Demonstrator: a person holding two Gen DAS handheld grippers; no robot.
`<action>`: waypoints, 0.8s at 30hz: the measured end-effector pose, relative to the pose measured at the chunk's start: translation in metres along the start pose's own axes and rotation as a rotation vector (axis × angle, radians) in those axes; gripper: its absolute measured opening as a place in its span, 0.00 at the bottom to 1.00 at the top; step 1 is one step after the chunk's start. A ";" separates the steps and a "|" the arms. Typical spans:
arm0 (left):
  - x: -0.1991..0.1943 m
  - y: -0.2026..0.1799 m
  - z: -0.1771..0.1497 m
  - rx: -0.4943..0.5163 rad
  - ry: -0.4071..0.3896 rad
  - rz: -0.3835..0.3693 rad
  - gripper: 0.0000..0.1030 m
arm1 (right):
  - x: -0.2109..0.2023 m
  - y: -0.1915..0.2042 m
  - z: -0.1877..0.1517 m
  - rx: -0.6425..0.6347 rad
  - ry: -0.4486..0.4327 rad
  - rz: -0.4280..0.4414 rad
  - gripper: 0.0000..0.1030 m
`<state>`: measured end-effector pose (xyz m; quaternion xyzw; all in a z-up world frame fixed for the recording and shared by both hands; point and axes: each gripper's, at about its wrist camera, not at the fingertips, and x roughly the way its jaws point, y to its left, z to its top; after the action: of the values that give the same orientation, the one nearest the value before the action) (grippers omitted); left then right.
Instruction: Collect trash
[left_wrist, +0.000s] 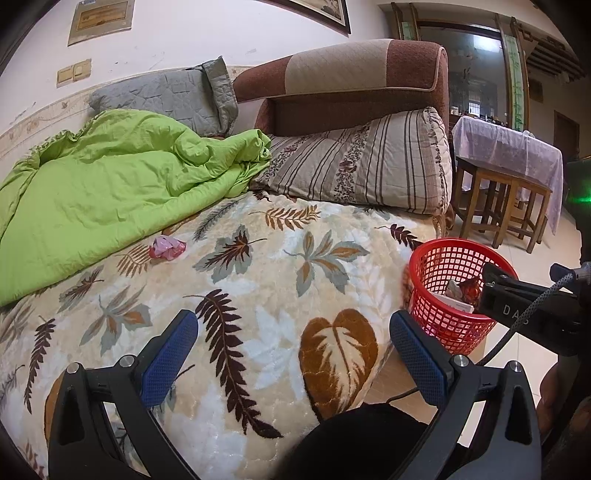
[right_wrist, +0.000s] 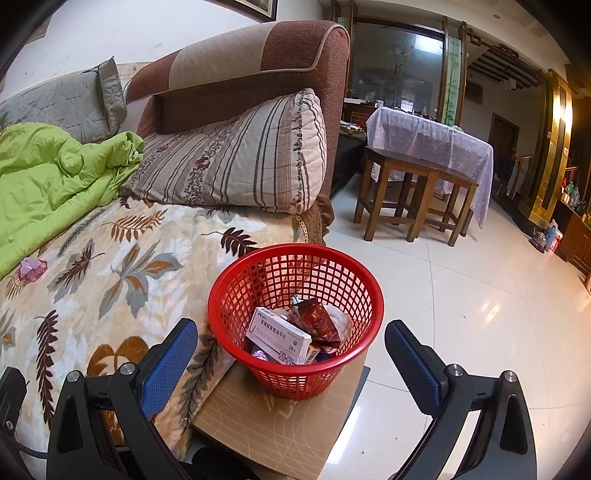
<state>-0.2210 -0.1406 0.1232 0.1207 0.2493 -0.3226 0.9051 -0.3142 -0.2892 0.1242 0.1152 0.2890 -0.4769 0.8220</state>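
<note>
Trash: one crumpled pink wrapper (left_wrist: 168, 248) lies on the leaf-print blanket (left_wrist: 258, 295), just beside the edge of the green quilt (left_wrist: 110, 192). It is a lumpy wad, a little longer across than deep in the left view; no clear pointing end can be made out. Well apart from it, the red basket (right_wrist: 295, 373) stands upright on a cardboard sheet (right_wrist: 266, 424) off the blanket's near corner. Inside lie a white box (right_wrist: 279, 334), its long axis slanting down to the right, a dark red wrapper (right_wrist: 317, 317) and other scraps. The left gripper (left_wrist: 293, 360) hovers over the blanket, jaws wide apart and empty. The right gripper (right_wrist: 291, 365) hangs before the basket, jaws likewise spread, holding nothing.
</note>
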 end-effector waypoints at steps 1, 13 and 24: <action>0.001 0.001 0.000 -0.001 0.001 0.000 1.00 | 0.000 0.000 -0.001 0.000 0.001 0.001 0.99; 0.003 0.002 -0.002 -0.001 0.009 0.002 1.00 | 0.006 0.000 -0.003 -0.004 0.020 0.011 0.99; 0.007 0.001 -0.005 0.009 0.024 0.004 1.00 | 0.010 0.000 -0.003 -0.005 0.026 0.010 0.99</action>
<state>-0.2173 -0.1414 0.1151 0.1291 0.2584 -0.3205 0.9022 -0.3118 -0.2945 0.1158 0.1207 0.3003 -0.4705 0.8209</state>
